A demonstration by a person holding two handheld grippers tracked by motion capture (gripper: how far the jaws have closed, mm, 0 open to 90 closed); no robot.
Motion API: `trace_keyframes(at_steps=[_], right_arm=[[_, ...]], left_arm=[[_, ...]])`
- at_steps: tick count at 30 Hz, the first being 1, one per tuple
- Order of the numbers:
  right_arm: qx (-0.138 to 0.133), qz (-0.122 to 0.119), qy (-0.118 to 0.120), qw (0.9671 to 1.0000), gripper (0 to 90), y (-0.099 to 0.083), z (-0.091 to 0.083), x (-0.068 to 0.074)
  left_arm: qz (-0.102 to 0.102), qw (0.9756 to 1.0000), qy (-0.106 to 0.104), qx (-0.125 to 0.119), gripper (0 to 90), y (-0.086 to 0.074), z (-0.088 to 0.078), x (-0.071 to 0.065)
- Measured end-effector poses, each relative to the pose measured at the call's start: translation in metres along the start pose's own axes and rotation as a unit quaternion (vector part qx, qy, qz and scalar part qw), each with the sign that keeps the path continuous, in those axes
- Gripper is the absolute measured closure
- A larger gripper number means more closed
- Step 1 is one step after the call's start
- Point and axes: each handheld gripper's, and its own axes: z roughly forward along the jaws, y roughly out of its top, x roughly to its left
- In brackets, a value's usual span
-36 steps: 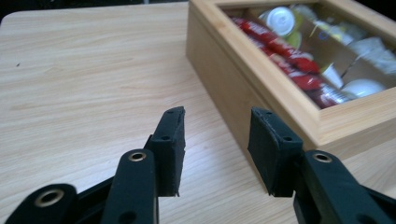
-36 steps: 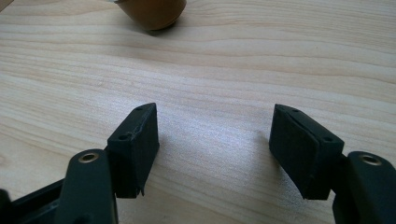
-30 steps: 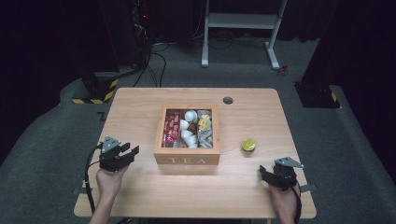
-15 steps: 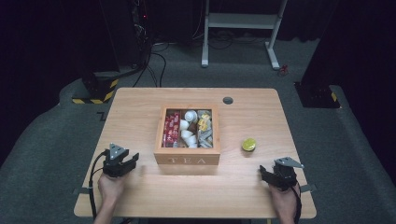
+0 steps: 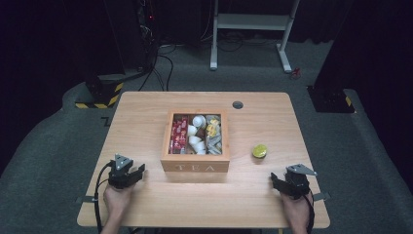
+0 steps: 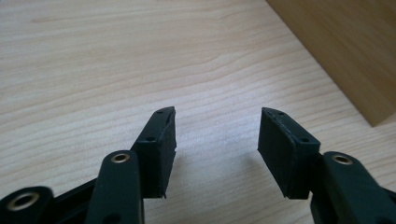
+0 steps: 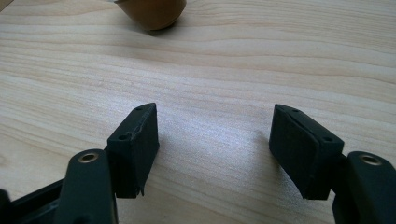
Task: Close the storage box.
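1. Left tool [image 5: 137, 171] low on the tabletop [image 5: 146, 122], jaws just opening, nothing between them; tea box [image 5: 196, 140] at its two o'clock.
2. Right tool [image 5: 277, 181] wide, empty; yellow-green cap [image 5: 259, 151] at its eleven o'clock.
3. Risk: a low sweep could nudge the box or knock the cap away.

A wooden table [image 5: 146, 117] stood on grey carpet. At its middle sat an open wooden box [image 5: 195, 165] lettered TEA on the front wall, packed with red packets at its left side and white and yellow sachets to the right. A small yellow-green capsule [image 5: 259, 151] lay right of the box, apart from it. The left gripper [image 5: 127, 176] rested near the front left corner, the right gripper [image 5: 288, 184] near the front right corner, each held in a hand. A dark round grommet [image 5: 237, 105] sat by the far edge.
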Motion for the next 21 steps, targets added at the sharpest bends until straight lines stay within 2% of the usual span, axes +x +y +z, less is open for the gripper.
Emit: trace_keyframes(at_steps=[7,9,13,21], right_arm=[[0.000,0.000,0.000,1.0000,32.9,0.0000,0.0000,0.0000],[0.000,0.000,0.000,1.0000,32.9,0.0000,0.0000,0.0000],[0.000,0.000,0.000,1.0000,32.8,-0.0001,0.0000,0.0000],[0.000,0.000,0.000,1.0000,32.8,-0.0001,0.0000,0.0000]], left_arm=[[-0.013,0.9999,0.004,0.009,41.0,-0.0040,0.0018,0.0020],[-0.017,0.9998,0.000,0.013,37.0,-0.0040,0.0018,0.0030],[-0.020,0.9997,0.004,0.014,32.2,-0.0038,0.0026,0.0027],[-0.018,0.9997,0.003,0.016,30.6,-0.0036,0.0027,0.0032]])
